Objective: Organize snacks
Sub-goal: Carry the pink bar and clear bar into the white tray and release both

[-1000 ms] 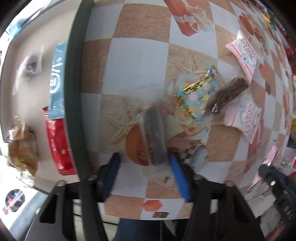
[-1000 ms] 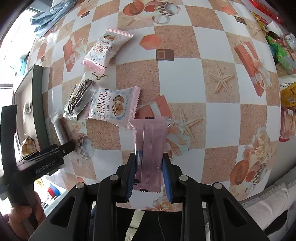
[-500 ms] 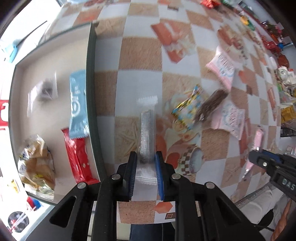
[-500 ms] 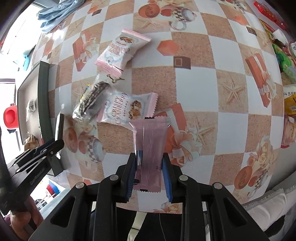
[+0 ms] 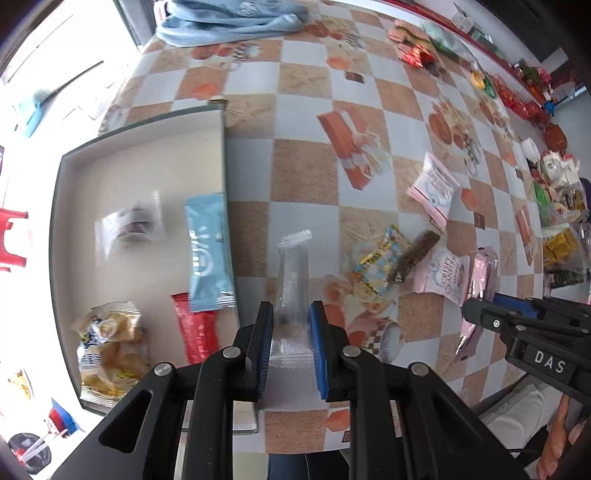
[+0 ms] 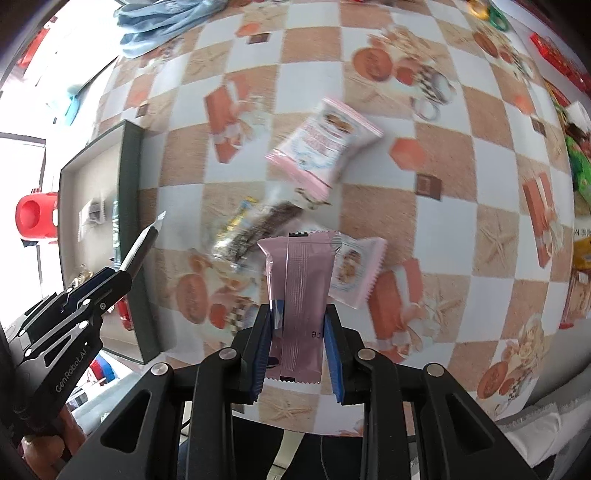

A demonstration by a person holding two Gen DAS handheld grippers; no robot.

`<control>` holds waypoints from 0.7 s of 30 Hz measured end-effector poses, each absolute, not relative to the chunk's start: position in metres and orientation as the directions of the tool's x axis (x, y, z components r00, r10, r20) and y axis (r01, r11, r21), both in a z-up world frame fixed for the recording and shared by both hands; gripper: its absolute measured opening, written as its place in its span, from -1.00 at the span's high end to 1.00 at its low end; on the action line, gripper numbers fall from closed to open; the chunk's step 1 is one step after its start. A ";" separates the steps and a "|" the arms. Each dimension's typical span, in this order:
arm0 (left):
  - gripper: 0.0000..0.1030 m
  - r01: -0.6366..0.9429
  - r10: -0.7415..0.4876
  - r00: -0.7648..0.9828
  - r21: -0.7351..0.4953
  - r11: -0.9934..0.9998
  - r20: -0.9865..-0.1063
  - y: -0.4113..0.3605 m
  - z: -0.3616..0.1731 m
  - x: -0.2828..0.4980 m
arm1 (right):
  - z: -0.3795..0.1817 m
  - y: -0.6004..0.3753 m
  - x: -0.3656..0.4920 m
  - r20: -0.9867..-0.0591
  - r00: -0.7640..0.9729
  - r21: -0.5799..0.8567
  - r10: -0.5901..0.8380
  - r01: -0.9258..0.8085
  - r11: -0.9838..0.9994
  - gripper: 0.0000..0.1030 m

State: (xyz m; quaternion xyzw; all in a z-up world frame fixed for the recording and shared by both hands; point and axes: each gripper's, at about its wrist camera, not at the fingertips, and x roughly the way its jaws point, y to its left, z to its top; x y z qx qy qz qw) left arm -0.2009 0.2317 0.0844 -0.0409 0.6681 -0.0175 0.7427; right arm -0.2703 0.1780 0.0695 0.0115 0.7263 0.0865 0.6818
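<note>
My left gripper (image 5: 291, 314) is shut on a clear-wrapped grey snack bar (image 5: 293, 273), held above the table just right of the grey tray (image 5: 224, 177). The tray holds a blue packet (image 5: 207, 254), a red packet (image 5: 197, 332), a clear packet (image 5: 129, 225) and a bag of yellowish snacks (image 5: 110, 343). My right gripper (image 6: 298, 317) is shut on a pink snack bar (image 6: 301, 288), held above the table. Loose on the table lie two pink cookie packets (image 6: 323, 151) (image 6: 354, 269), a dark cookie pack (image 6: 258, 229) and a yellow-blue packet (image 5: 380, 262).
A checkered tablecloth (image 5: 306, 173) covers the table. A blue cloth (image 5: 229, 18) lies at the far edge. Many other snacks (image 5: 509, 99) crowd the far right side. A red stool (image 6: 37, 214) stands beyond the tray.
My left gripper closed on the clear bar and lifted it up off the table. My right gripper rose higher and moved back with the pink bar still in it.
</note>
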 end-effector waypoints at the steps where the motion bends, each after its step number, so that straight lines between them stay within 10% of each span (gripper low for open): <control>1: 0.57 -0.041 -0.080 0.110 -0.085 0.996 -0.991 0.238 0.087 -0.202 | 0.071 0.184 -0.268 -0.988 -0.070 0.144 0.137 -0.111 0.983 0.44; 21: 0.58 -0.247 -0.016 0.163 -0.056 0.967 -0.986 0.343 0.078 -0.209 | 0.077 0.325 -0.253 -0.974 -0.097 0.226 0.205 -0.328 0.917 0.44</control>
